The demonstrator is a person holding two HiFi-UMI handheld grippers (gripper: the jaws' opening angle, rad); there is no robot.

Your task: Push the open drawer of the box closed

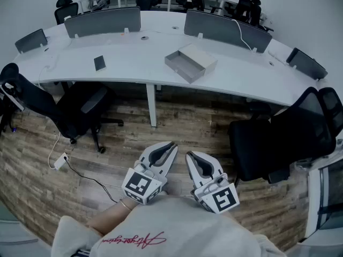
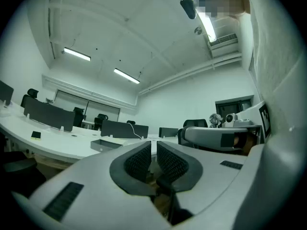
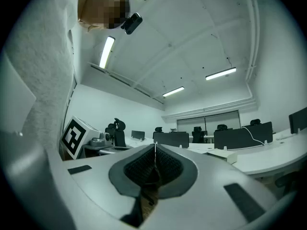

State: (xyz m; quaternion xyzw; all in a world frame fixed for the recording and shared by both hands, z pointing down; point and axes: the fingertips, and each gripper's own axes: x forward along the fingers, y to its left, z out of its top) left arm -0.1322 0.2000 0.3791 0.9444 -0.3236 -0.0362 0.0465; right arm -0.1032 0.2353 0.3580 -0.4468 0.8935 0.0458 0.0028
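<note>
The grey box (image 1: 201,56) lies on the curved white desk (image 1: 134,68), far ahead of me. Its drawer (image 1: 179,66) is pulled out toward the lower left. The left gripper view shows the box (image 2: 106,144) small, beyond the jaws. Both grippers hang low by my body over the wooden floor, well short of the desk. My left gripper (image 1: 172,145) (image 2: 154,146) has a narrow gap between its pads and holds nothing. On my right gripper (image 1: 188,155) (image 3: 154,148) the pads meet, with nothing between them.
Black office chairs stand at the desk's near side, one on the left (image 1: 80,108) and one on the right (image 1: 278,138). Grey dividers (image 1: 102,20) line the desk's far edge. A small dark device (image 1: 99,63) lies on the desk. A power strip (image 1: 60,160) with a cable is on the floor.
</note>
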